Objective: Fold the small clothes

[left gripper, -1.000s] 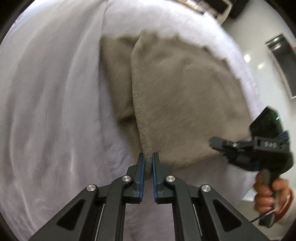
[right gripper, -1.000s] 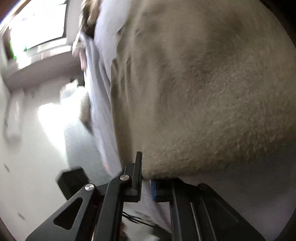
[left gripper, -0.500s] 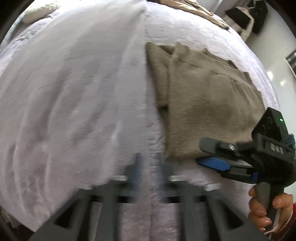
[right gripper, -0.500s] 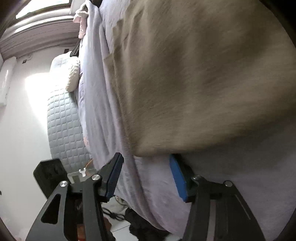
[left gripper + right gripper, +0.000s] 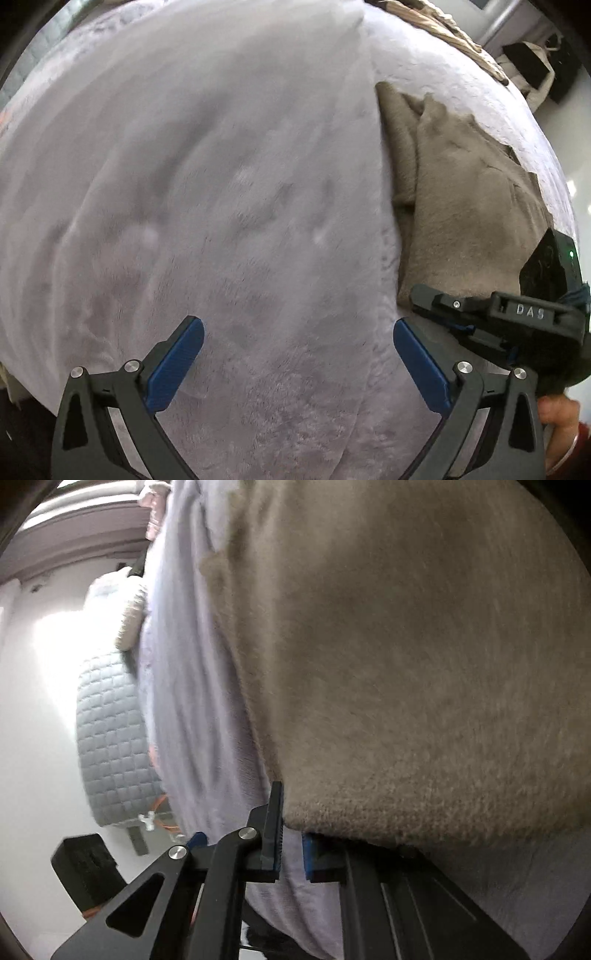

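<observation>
Folded beige garment lies on a lilac-covered bed between two hand-held tongs

From the left wrist camera, the left tongs (image 5: pixel 297 360) hang spread wide over the bare lilac blanket (image 5: pixel 221 184), pinching nothing; to their right the beige garment (image 5: pixel 461 206) lies folded near the bed's edge, with the right tongs (image 5: pixel 424 295) at its near corner. From the right wrist camera, a quilted grey headboard (image 5: pixel 110 738) stands at left; the right tongs (image 5: pixel 291 843) are nearly pressed together just under the garment's hem (image 5: pixel 406 819); whether they pinch it cannot be told.
</observation>
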A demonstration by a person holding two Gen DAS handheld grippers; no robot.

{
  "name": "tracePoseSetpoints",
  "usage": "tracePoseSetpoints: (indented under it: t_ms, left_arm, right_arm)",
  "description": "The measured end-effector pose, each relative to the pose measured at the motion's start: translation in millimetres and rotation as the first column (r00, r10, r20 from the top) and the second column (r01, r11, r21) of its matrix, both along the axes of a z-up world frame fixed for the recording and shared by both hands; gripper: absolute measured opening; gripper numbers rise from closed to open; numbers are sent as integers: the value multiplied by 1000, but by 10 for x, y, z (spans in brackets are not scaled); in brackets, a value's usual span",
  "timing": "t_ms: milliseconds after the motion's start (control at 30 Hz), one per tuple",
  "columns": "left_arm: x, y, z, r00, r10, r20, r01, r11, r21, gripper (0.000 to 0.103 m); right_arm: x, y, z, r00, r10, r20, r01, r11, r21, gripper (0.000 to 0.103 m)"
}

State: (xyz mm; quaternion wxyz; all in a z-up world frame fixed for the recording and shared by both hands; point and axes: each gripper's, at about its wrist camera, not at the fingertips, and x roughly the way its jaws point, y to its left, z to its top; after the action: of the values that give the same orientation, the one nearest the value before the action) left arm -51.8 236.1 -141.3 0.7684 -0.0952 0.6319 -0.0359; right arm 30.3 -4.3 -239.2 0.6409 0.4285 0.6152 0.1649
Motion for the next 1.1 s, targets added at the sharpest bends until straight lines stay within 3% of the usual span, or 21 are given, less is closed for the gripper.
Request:
tracePoseSetpoints:
  t_ms: [200,400,500,567,767,900,967,1100]
  left_arm:
    - [-104,-35,140,999,-39,-5,39,998,-56,103]
    - [-157,-246,312,996,-93,-11,91,990,-104,103]
    - [-193,-366,386,992,-123,-4,122,985,-120,103]
    - [-219,-438,430,990,-139,-3,137,981,-137,103]
    - [-239,-644,515,987,-163,1,162,976,-149,103]
    - [-263,-697,569,990,-140,1,139,979,-151,103]
    - [-276,-718,618,993,-120,14,121,984,-132,103]
    - [-286,-779,682,998,-67,15,68,995,-73,103]
  right_arm:
    - [-157,279,161,987,158,-1,-157,983,-99,9]
    - [-367,166,481,987,162,8,-158,972,-174,12]
    - [-531,-63,653,990,137,18,-130,965,-228,24]
    - [-683,-358,752,994,107,21,-99,961,-258,49]
    - [-1024,-1080,981,998,-51,31,58,947,-315,53]
    - [-1121,-1645,988,976,-218,14,210,920,-330,53]
    - [-1148,-2017,942,946,-324,13,311,895,-319,53]
    - [-1107,-2732,780,855,-519,11,500,817,-287,53]
